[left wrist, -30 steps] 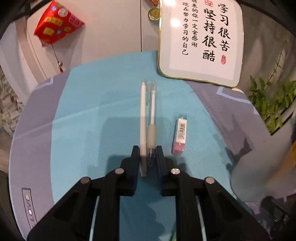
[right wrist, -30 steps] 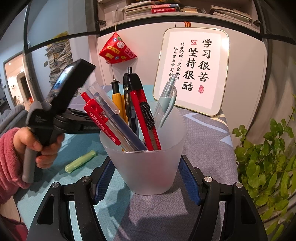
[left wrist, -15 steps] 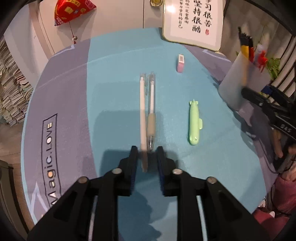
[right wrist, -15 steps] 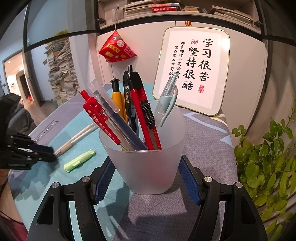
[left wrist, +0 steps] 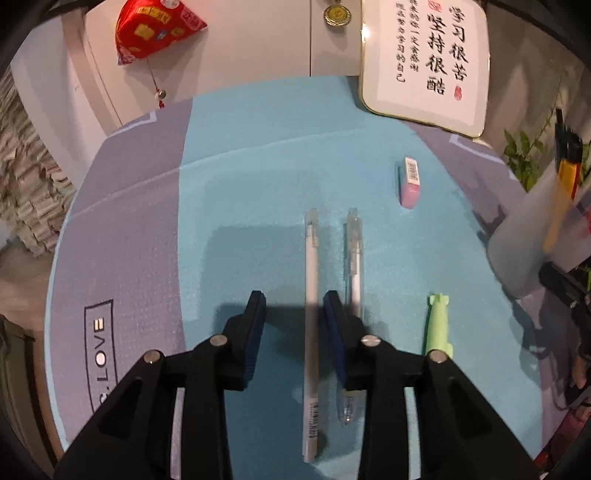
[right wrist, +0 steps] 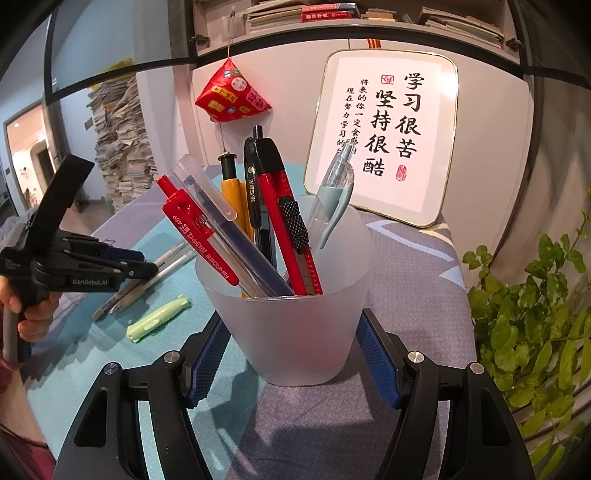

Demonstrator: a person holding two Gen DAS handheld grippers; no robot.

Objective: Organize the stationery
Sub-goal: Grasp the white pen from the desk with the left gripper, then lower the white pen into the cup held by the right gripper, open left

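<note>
On the teal mat (left wrist: pixel 258 177) a white pen (left wrist: pixel 311 273) lies between the spread fingers of my left gripper (left wrist: pixel 294 299), and neither pad touches it. A clear gel pen (left wrist: pixel 355 254) lies parallel, just outside and partly under the right finger. Further right are a green highlighter (left wrist: pixel 438 325) and a pink eraser (left wrist: pixel 410 181). My right gripper (right wrist: pixel 290 332) is shut on a frosted cup (right wrist: pixel 314 295) that holds several pens and a red cutter. From the right wrist view, the left gripper (right wrist: pixel 147 263) hovers over both pens, beside the highlighter (right wrist: pixel 159 319).
A framed calligraphy board (left wrist: pixel 424 62) leans at the back of the round table. A red ornament (left wrist: pixel 155 29) hangs on the wall. A leafy plant (right wrist: pixel 528 314) stands at the right edge, and stacked papers (right wrist: pixel 122 147) rise beyond the left side.
My left gripper's jaws have spread wider and it has shifted across the mat. Only the white pen lies between them now. The right gripper and cup have kept still.
</note>
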